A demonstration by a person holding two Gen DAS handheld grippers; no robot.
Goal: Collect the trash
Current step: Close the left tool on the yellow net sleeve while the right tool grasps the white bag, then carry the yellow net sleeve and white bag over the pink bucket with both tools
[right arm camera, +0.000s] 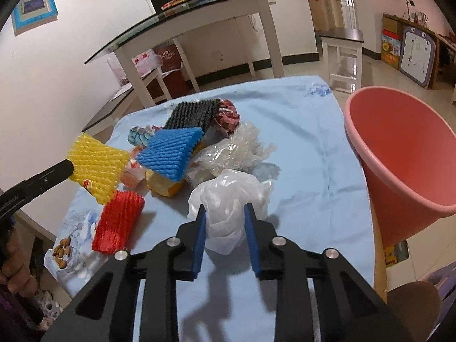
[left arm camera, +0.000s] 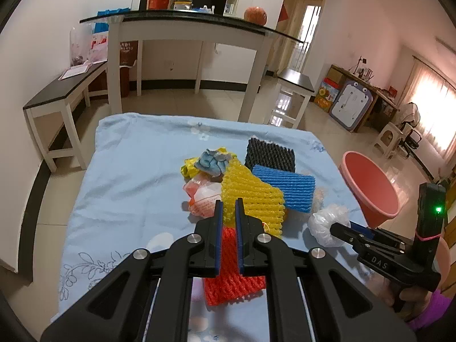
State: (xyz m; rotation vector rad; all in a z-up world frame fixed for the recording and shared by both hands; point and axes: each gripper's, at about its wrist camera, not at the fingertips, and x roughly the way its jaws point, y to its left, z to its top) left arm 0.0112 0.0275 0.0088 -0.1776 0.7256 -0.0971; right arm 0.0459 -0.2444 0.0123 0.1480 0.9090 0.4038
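A heap of trash lies on a table with a light blue cloth (left arm camera: 128,188). My left gripper (left arm camera: 228,203) is shut on the yellow foam net (left arm camera: 250,196), which hangs lifted above the pile in the right wrist view (right arm camera: 97,165). My right gripper (right arm camera: 225,209) has its jaws around a crumpled white plastic bag (right arm camera: 230,199), pressing its sides; it also shows in the left wrist view (left arm camera: 327,222). A red foam net (right arm camera: 118,223), a blue foam net (right arm camera: 171,151) and a black foam net (right arm camera: 193,114) lie nearby. A pink bucket (right arm camera: 399,159) stands at the table's right edge.
Clear crumpled plastic (right arm camera: 236,148), a dark red wrapper (right arm camera: 228,114) and orange and yellow wrappers (left arm camera: 202,196) lie in the heap. A glass-topped white table (left arm camera: 185,25), a bench (left arm camera: 57,97) and a stool (left arm camera: 296,88) stand behind.
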